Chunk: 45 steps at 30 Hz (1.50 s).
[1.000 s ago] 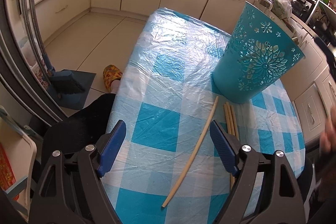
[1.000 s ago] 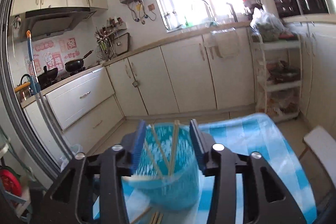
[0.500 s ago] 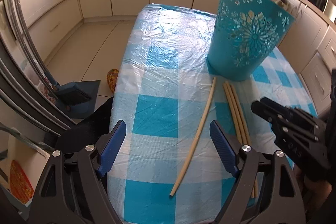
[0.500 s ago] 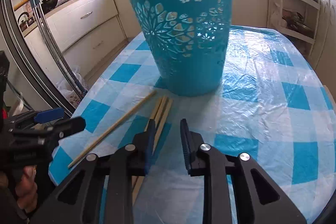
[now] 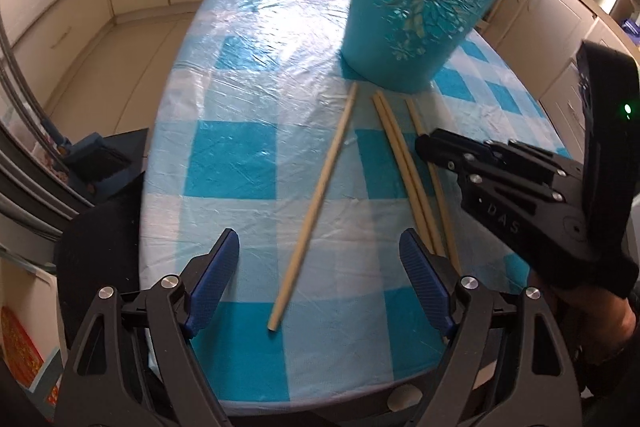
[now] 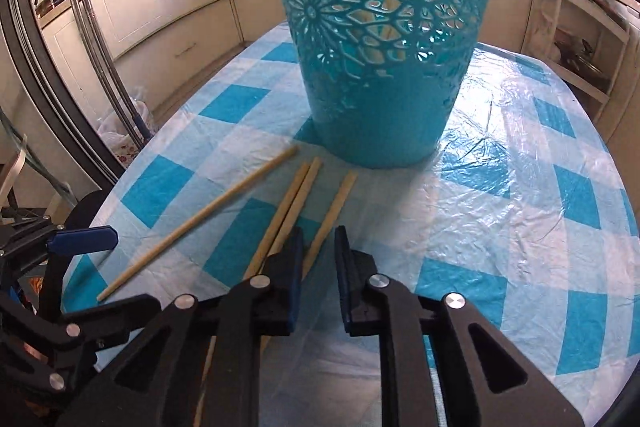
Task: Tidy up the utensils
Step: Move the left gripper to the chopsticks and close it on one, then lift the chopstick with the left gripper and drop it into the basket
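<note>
Right gripper, jaws narrow and empty over the chopstick nearest the basket, risks nudging the neighbouring pair; left gripper wide, idle.

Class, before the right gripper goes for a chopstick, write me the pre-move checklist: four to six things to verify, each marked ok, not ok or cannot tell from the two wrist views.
1. Four chopsticks lie loose on the table; lone chopstick apart, pair side by side, rightmost chopstick: ok.
2. Right gripper holds nothing, jaws narrowly apart: ok.
3. Right gripper lined up over the rightmost chopstick, which runs between its fingers: ok.
4. Fingers low enough to close on it: cannot tell.
5. Left gripper wide open, empty, off to the side near the lone chopstick: ok.
6. Teal basket upright within reach; room inside: cannot tell.
</note>
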Available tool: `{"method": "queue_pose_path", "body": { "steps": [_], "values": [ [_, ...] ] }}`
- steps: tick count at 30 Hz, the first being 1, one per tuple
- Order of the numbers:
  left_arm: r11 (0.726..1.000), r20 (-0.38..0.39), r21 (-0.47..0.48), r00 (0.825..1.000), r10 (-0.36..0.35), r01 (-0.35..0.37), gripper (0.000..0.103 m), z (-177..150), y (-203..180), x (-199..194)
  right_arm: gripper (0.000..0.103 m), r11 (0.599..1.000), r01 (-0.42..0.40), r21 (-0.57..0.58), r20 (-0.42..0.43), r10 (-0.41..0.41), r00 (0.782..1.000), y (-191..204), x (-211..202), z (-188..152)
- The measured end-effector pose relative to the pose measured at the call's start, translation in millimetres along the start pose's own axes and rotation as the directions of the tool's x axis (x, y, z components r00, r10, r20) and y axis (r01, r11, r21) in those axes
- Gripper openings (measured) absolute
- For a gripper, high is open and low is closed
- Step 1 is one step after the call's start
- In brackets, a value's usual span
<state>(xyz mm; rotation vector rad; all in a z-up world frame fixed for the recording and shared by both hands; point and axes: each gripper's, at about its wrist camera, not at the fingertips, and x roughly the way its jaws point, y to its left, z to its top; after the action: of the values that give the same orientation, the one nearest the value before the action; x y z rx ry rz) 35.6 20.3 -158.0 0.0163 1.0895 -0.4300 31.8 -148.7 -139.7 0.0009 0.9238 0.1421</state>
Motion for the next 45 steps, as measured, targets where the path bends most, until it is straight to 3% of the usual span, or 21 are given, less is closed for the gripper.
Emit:
{"method": "queue_pose_path", "body": {
  "steps": [4, 7, 10, 14, 17, 20, 23, 25, 34, 45],
  "values": [
    [0.998, -0.033, 0.007, 0.997, -0.067, 0.068, 0.078, -4.2, -9.1, -2.1, 0.01, 1.0, 0.005, -0.025, -0.002, -0.005, 1.0, -11.1, -6.2, -5.9],
    [0.985, -0.059, -0.026, 0.984, -0.169, 0.168, 0.078, -1.8, -11.4, -2.8, 0.01, 1.0, 0.009, -0.018, -0.003, -0.009, 1.0, -22.7, -11.1, -10.3],
    [0.987, -0.044, -0.05, 0.987, -0.156, 0.154, 0.078, 9.9, -9.3, -4.5, 0.009, 1.0, -0.006, 0.008, 0.001, 0.006, 1.0, -34.7, -14.7, -14.7],
    [0.999, 0.021, -0.004, 0.999, 0.05, -0.049, 0.078, 38.7, -14.5, -5.5, 0.008, 0.999, -0.022, 0.028, 0.012, 0.022, 1.0, -39.7, -16.3, -16.4],
    [0.978, 0.082, 0.076, 0.979, 0.187, -0.193, 0.078, 59.9, -26.6, 1.5, 0.008, 0.999, -0.029, 0.04, 0.018, 0.028, 0.999, -39.8, -15.4, -15.6],
    [0.951, 0.107, 0.165, 0.964, 0.244, -0.26, 0.077, 74.5, -39.8, 17.1, 0.008, 0.998, -0.039, 0.049, 0.018, 0.038, 0.999, -41.3, -15.3, -15.5],
    [0.94, 0.08, 0.214, 0.964, 0.255, -0.266, 0.066, 84.1, -46.9, 36.5, 0.008, 0.997, -0.043, 0.061, 0.016, 0.043, 0.999, -44.8, -14.9, -14.4],
    [0.936, 0.059, 0.231, 0.964, 0.26, -0.266, 0.052, 85.8, -47.6, 45.9, 0.008, 0.997, -0.044, 0.066, 0.017, 0.043, 0.999, -46.3, -13.7, -12.7],
    [0.945, 0.03, 0.244, 0.976, 0.216, -0.217, 0.009, 85.9, -50.3, 64.7, 0.009, 0.998, -0.021, 0.052, 0.005, 0.02, 1.0, -47.0, -4.5, 0.8],
    [0.951, 0.033, 0.238, 0.98, 0.194, -0.196, 0.007, 83.3, -54.2, 63.4, 0.009, 0.999, 0.008, 0.039, 0.0, -0.008, 1.0, -51.4, 1.0, 5.6]
  ]
}}
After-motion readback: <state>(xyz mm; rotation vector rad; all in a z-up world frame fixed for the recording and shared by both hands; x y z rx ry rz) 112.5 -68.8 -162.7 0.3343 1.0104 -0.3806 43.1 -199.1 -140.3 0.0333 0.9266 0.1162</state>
